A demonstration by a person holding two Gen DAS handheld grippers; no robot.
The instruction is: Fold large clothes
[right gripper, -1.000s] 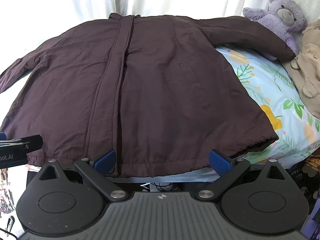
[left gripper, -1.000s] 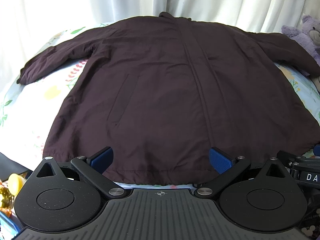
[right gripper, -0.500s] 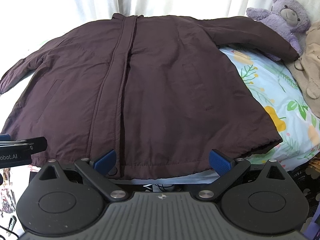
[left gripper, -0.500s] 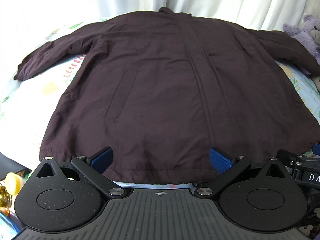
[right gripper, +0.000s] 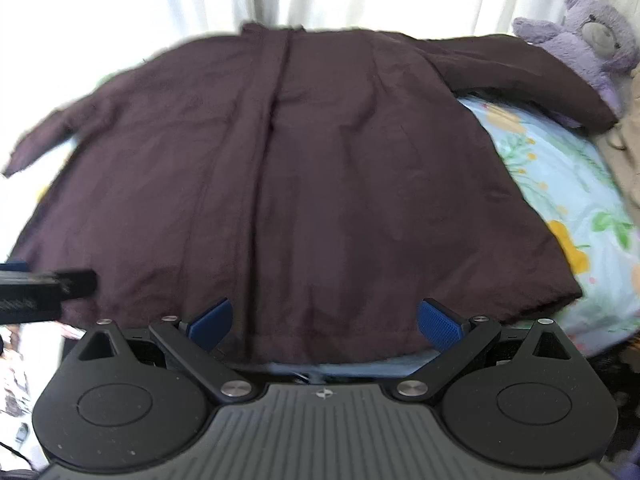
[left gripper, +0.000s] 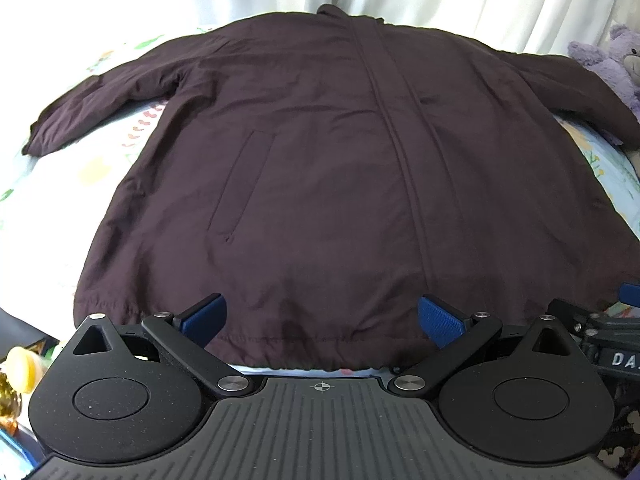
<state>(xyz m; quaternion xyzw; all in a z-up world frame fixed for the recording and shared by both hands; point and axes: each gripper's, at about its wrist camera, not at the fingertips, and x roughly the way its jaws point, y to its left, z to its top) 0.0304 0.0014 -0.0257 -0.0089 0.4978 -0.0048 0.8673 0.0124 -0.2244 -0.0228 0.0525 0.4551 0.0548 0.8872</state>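
Coat (left gripper: 320,184) lengthwise, collar far, hem near.

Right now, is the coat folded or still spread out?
Spread out. The dark coat lies flat on the floral bedsheet, both sleeves extended sideways, with no fold in the body.

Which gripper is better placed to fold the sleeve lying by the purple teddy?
Probably the right gripper: open, it faces the jacket's side where that sleeve reaches the purple teddy. The left gripper, also open, sits nearer the opposite sleeve.
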